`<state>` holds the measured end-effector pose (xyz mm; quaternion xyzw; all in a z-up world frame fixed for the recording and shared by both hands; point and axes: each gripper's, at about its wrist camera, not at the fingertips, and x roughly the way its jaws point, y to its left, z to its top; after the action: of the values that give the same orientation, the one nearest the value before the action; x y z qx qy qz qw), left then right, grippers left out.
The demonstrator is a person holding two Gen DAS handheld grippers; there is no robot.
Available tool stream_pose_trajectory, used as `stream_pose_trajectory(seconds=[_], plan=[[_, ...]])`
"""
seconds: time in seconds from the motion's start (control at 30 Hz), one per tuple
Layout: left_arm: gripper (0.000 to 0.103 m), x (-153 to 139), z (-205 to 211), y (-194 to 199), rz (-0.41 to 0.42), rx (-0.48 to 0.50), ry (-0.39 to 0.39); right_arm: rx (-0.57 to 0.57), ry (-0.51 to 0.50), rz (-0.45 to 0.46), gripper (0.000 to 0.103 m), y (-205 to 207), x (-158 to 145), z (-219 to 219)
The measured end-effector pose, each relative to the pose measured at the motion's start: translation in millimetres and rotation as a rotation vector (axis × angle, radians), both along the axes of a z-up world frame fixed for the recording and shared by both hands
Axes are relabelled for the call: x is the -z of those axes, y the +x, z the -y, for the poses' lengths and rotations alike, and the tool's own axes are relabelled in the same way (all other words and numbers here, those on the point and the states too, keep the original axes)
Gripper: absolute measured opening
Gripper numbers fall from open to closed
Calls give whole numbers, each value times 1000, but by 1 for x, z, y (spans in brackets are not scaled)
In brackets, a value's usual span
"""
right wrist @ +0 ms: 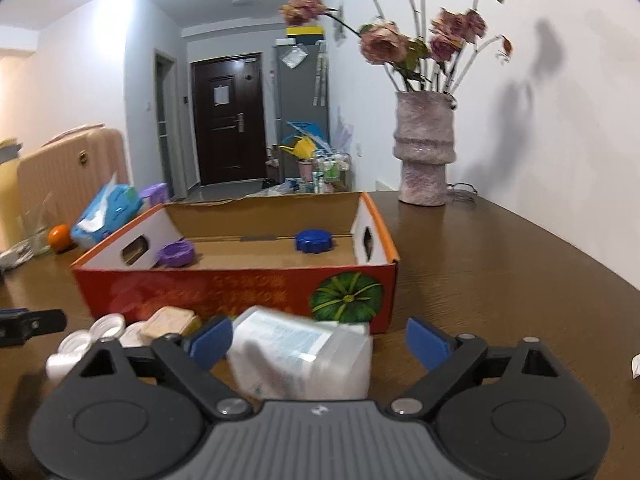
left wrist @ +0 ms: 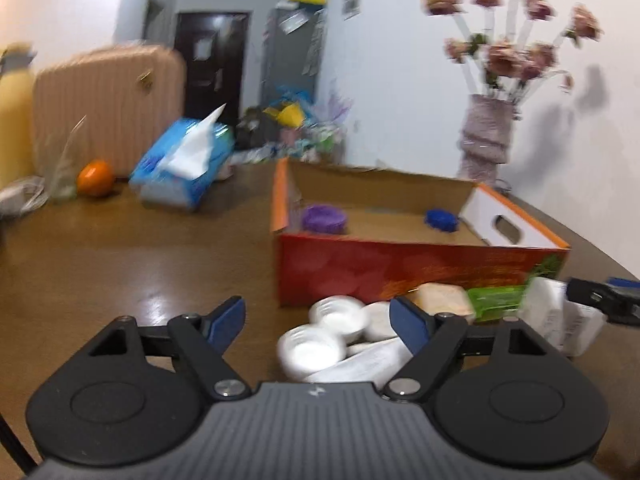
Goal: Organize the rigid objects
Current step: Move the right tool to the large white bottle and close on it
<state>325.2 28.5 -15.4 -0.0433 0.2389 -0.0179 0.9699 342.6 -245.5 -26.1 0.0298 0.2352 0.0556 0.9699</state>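
An open red cardboard box (left wrist: 400, 268) (right wrist: 240, 284) stands on the brown table. Inside lie a purple lid (left wrist: 324, 219) (right wrist: 176, 253) and a blue lid (left wrist: 442, 220) (right wrist: 315, 241). In front of the box lie white caps (left wrist: 312, 350) (right wrist: 108, 326), a beige block (left wrist: 442, 298) (right wrist: 170, 322), a green packet (left wrist: 498, 298) and a white plastic container (right wrist: 304, 360) (left wrist: 568, 320). My left gripper (left wrist: 320, 322) is open, with the white caps between its fingers. My right gripper (right wrist: 320, 338) is open around the white container, not touching it.
A tissue pack (left wrist: 184, 164) (right wrist: 106, 210), an orange (left wrist: 95, 178) (right wrist: 60, 237) and a glass (right wrist: 38, 236) stand at the table's far left. A vase of flowers (left wrist: 486, 136) (right wrist: 424, 148) stands at the back right. A pink suitcase (left wrist: 108, 100) is behind the table.
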Motion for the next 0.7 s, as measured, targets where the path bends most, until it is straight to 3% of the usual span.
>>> stream_pose_trajectory(seconds=[0.03, 0.1, 0.13, 0.27, 0.33, 0.4, 0.47, 0.57, 0.7], plan=[[81, -2, 8, 1, 6, 27, -7, 3, 18, -5, 89, 3, 0, 4], [77, -4, 23, 7, -10, 77, -52, -10, 67, -15, 73, 7, 2, 12], [70, -4, 32, 11, -24, 106, -85, -21, 102, -25, 70, 8, 3, 16], [66, -3, 71, 20, -49, 247, -188, -57, 145, -36, 59, 3, 4, 17], [58, 1, 87, 26, -65, 276, -223, -62, 137, -26, 54, -5, 4, 18], [55, 6, 93, 35, -108, 303, -288, -63, 169, -25, 42, -12, 4, 27], [52, 9, 93, 37, -137, 316, -341, -79, 221, -42, 40, -18, 6, 38], [47, 9, 95, 32, -139, 331, -350, -98, 245, -97, 19, -28, 14, 44], [34, 9, 108, 24, -146, 368, -351, -128, 261, -129, 18, -46, 28, 45]])
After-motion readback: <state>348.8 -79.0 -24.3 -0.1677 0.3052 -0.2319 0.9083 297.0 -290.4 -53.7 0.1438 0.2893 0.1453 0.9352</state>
